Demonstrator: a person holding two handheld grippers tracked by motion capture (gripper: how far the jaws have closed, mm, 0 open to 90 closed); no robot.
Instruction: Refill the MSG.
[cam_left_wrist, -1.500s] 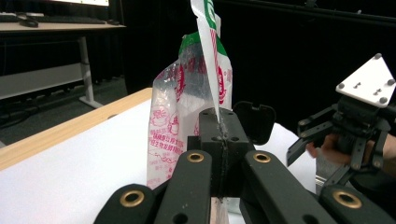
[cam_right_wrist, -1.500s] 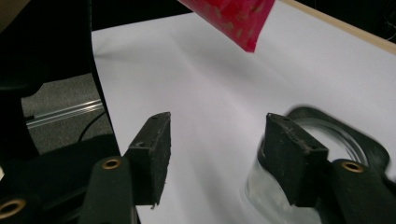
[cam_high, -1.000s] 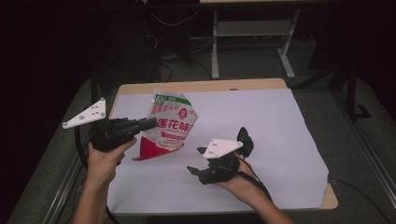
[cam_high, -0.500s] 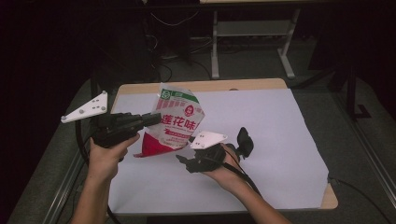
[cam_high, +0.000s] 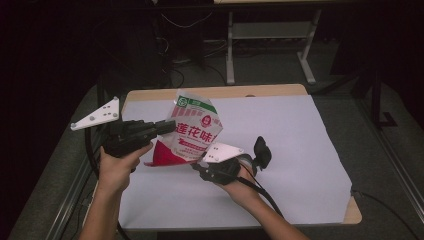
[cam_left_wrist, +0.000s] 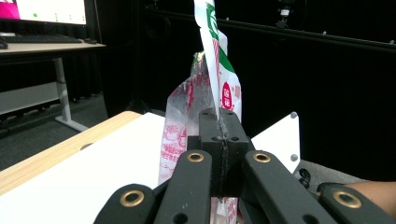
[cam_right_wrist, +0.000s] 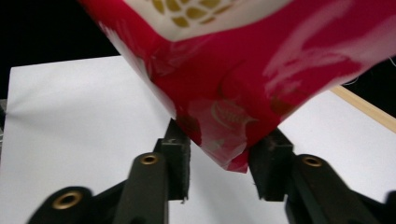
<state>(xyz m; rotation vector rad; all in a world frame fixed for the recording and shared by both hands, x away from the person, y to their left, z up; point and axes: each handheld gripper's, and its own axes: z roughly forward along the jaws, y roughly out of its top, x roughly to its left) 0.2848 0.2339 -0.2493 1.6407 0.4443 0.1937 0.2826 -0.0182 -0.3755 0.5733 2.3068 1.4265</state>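
Standing upright over the white sheet (cam_high: 300, 150) on the table (cam_high: 225, 91), left of centre, the snack bag (cam_high: 195, 130) is pinched at its nine o'clock edge by the fully closed left gripper (cam_high: 167, 126). The right gripper (cam_right_wrist: 219, 165), at the bag's five o'clock, has just been closing; its jaws flank the red bottom corner, whether pressing I cannot tell.

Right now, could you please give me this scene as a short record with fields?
Item: red, white and green snack bag, lifted off the sheet
Left gripper: shut on the bag's side edge
Right gripper: jaws have just been closing around the bag's bottom corner; pads look close to it, contact unclear
Surface: white sheet on a wooden table
Background: dark, desk frame behind
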